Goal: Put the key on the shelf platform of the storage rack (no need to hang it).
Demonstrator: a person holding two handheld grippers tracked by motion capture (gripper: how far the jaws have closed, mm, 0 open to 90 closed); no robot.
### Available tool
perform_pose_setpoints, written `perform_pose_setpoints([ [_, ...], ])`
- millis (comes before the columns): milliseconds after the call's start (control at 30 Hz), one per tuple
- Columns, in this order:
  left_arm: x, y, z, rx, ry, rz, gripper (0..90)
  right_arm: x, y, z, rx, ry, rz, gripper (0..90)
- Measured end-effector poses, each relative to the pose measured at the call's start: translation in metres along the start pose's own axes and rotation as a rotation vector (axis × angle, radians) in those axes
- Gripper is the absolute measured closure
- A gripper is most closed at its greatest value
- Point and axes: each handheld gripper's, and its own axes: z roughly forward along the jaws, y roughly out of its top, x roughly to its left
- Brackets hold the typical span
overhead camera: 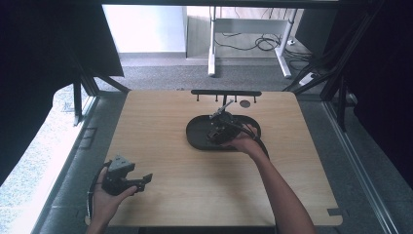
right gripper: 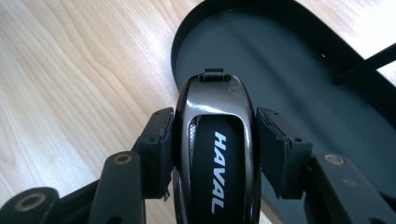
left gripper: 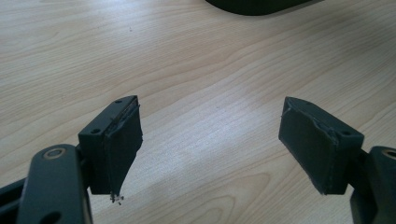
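High view: we see the right gripper (overhead camera: pixel 223 130) over the black oval tray (overhead camera: pixel 195 137), which sits center-far on the table (overhead camera: pixel 160 146). A hook rack (overhead camera: pixel 226 92) stands at the table's far edge, just beyond the tray. The held thing is too small here to make out. The left gripper (overhead camera: pixel 141 180) rests at the near-left corner, well apart from the tray.

Left gripper view: the jaws are spread wide with nothing between them, just bare wood grain. A sliver of the tray shows at the top edge.

Right gripper view: the jaws are clenched on a car key fob (right gripper: pixel 215 154), glossy black shell with HAVAL lettering, 1 pad on each long side. The fob hangs over the near-left rim of the tray (right gripper: pixel 289 70), part over the tray floor, part over wood. A small loop (right gripper: pixel 214 73) sits at the fob's far end.

Handling, as we judge it: light, rigid, hard plastic. The shell is polished and curved, so it is likely slippery; the pads bear on rounded flanks and the fob could squirt out endwise if squeezed unevenly. The best hold is where it is now, across the 2 long sides near mid-length. The loop looks meant for a ring or hook, too small for a pinch. A short drop into the tray shouldn't hurt it, but the gloss may scuff.
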Motion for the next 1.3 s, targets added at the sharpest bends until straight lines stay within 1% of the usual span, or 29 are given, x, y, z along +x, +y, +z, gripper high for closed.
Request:
perform_pose_setpoints([
  [100, 0.000, 0.000, 0.000, 0.000, 0.001, -0.001, 21.6, -0.004, 0.001, 0.001, -0.005, 0.002, 0.014, 49.2],
  [133, 0.000, 0.000, 0.000, 0.000, 0.001, -0.001, 21.6, -0.006, 0.002, 0.002, 0.000, -0.006, 0.008, 49.2],
  [367, 0.000, 0.000, 0.000, 0.000, 0.002, -0.001, 21.6, -0.016, 0.007, 0.004, 0.004, -0.012, 0.012, 49.2],
  [633, 0.001, 0.000, 0.000, -0.003, 0.004, -0.002, 21.6, -0.026, 0.006, 0.009, 0.008, -0.017, 0.025, 49.2],
  [700, 0.001, 0.000, 0.000, -0.003, 0.004, -0.002, 21.6, -0.028, 0.006, 0.010, 0.006, -0.011, 0.030, 49.2],
  [833, 0.001, 0.000, 0.000, -0.002, 0.004, -0.002, 21.6, -0.032, 0.005, 0.015, 0.011, -0.013, 0.038, 49.2],
  [1167, 0.001, 0.000, 0.000, -0.002, 0.005, -0.003, 21.6, -0.038, 0.001, 0.033, 0.033, -0.018, 0.032, 49.2],
  [1300, 0.001, 0.000, 0.000, -0.001, 0.005, -0.003, 21.6, -0.042, -0.003, 0.038, 0.029, -0.012, 0.043, 49.1],
])
